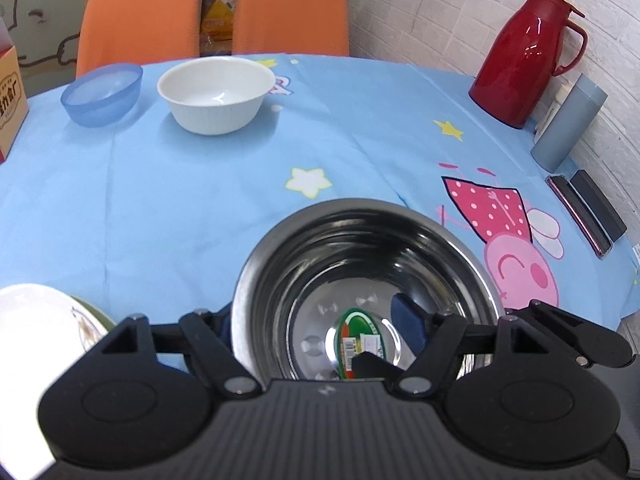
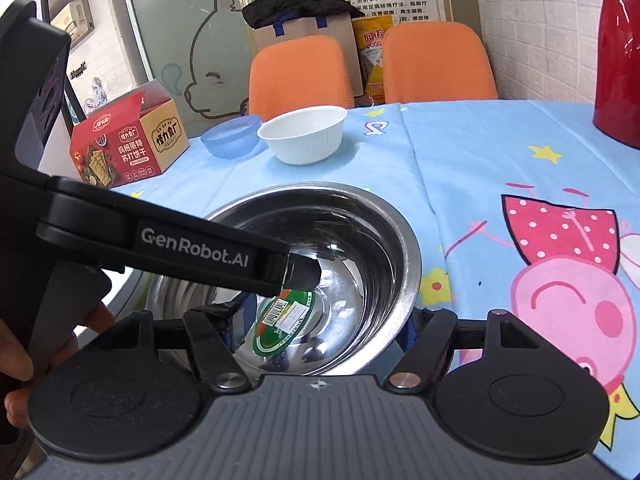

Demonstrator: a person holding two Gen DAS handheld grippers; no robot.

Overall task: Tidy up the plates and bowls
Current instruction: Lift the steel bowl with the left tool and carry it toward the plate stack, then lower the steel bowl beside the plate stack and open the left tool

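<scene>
A steel bowl (image 1: 360,248) (image 2: 380,240) with a green sticker (image 2: 284,320) on its bottom stands on the blue tablecloth close to both grippers. My left gripper (image 1: 316,316) is open and straddles the bowl's left wall, one finger outside the rim and one inside; its pads do not press the wall. One of its fingers (image 2: 300,270) reaches into the bowl in the right wrist view. My right gripper (image 2: 322,326) is open too, straddling the bowl's right wall. A white bowl (image 1: 216,96) (image 2: 304,136) and a blue translucent bowl (image 1: 102,94) (image 2: 232,136) stand at the far side.
A white plate (image 1: 32,320) lies on a greenish one at the near left. A red jug (image 1: 524,56), a grey canister (image 1: 568,120) and black cases (image 1: 588,208) line the right wall. A cracker box (image 2: 128,140) stands far left. Two orange chairs (image 1: 140,12) stand behind the table.
</scene>
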